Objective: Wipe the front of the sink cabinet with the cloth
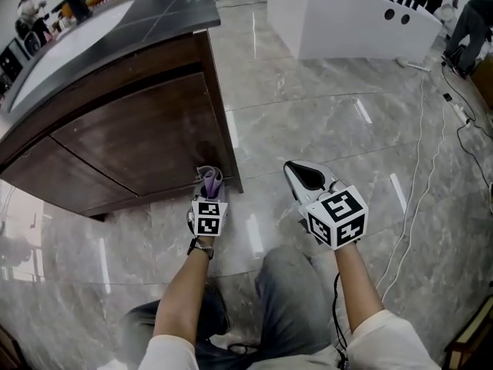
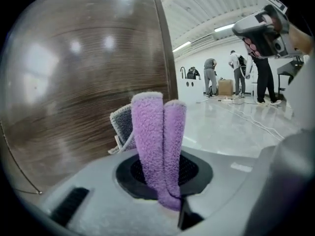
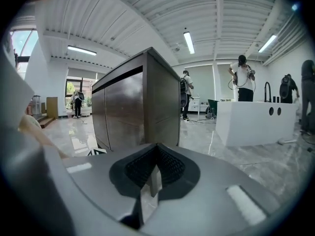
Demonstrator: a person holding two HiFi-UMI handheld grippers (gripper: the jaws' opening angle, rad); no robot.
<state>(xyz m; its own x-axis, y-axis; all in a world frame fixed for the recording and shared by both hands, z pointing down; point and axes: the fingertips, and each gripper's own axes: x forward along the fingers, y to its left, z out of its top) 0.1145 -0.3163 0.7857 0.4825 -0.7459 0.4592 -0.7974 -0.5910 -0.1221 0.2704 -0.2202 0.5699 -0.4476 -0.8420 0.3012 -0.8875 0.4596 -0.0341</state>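
Glossy marble floor (image 1: 331, 122), dark wood sink cabinet (image 1: 131, 141) ahead. Left gripper (image 1: 209, 182) jaws clamped on folded purple cloth (image 2: 156, 141), at lower right corner of cabinet front; contact unclear. Right gripper (image 1: 310, 177) jaws together, empty. Most of front probably left to wipe.

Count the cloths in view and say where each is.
1: the purple cloth, clamped in the left gripper at the lower front corner of the cabinet. The grey fold behind it looks like its other side.

Sink cabinet (image 1: 131, 145) — left end cut off; countertop items (image 1: 46, 10) too small.
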